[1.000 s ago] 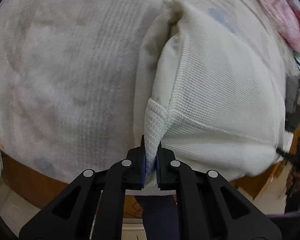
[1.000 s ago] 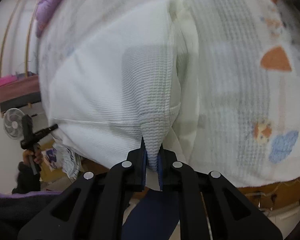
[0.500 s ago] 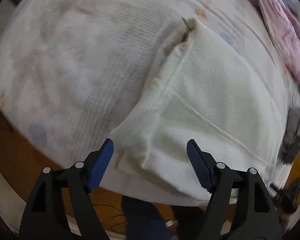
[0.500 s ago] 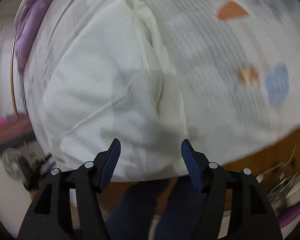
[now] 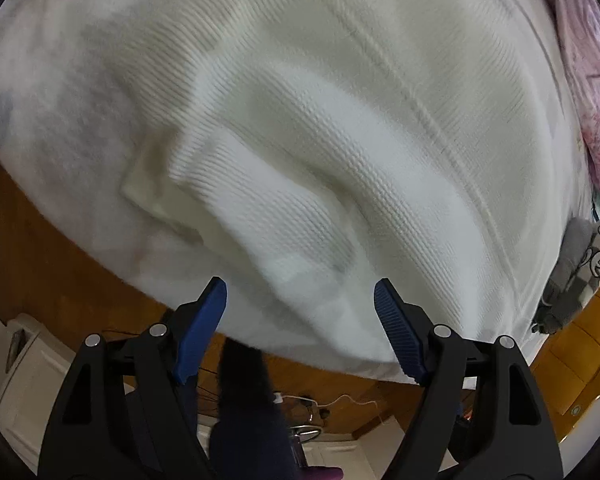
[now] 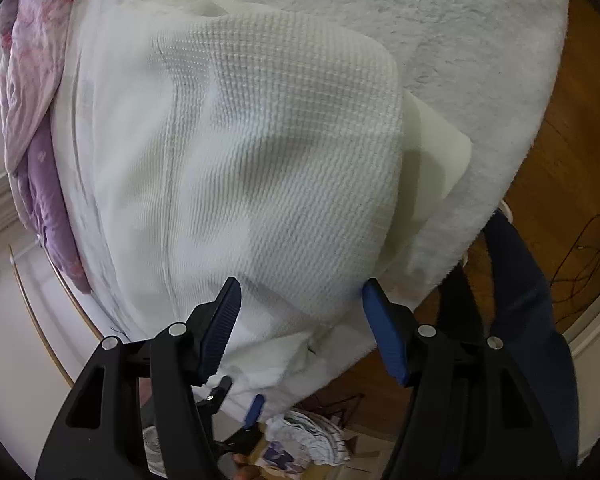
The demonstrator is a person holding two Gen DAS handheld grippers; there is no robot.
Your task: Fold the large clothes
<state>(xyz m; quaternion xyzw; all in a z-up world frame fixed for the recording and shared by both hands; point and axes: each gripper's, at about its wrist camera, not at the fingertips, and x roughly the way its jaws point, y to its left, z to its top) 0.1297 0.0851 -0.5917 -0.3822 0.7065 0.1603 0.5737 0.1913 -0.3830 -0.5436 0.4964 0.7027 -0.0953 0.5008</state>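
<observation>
Bed carries the white garment just ahead of both spread, empty tools, left tool and right tool, fold edge nearest right.

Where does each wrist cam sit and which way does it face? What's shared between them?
Left wrist: mounted behind the left gripper, angled steeply down at the white waffle-knit garment on the pale fleece blanket; own open blue-padded fingers and a dark-trousered leg show.
Right wrist: mounted behind the right gripper, angled down at the same garment; own open fingers and dark trousers show.
Shared: garment, blanket, pink-purple quilt, wooden floor.
</observation>
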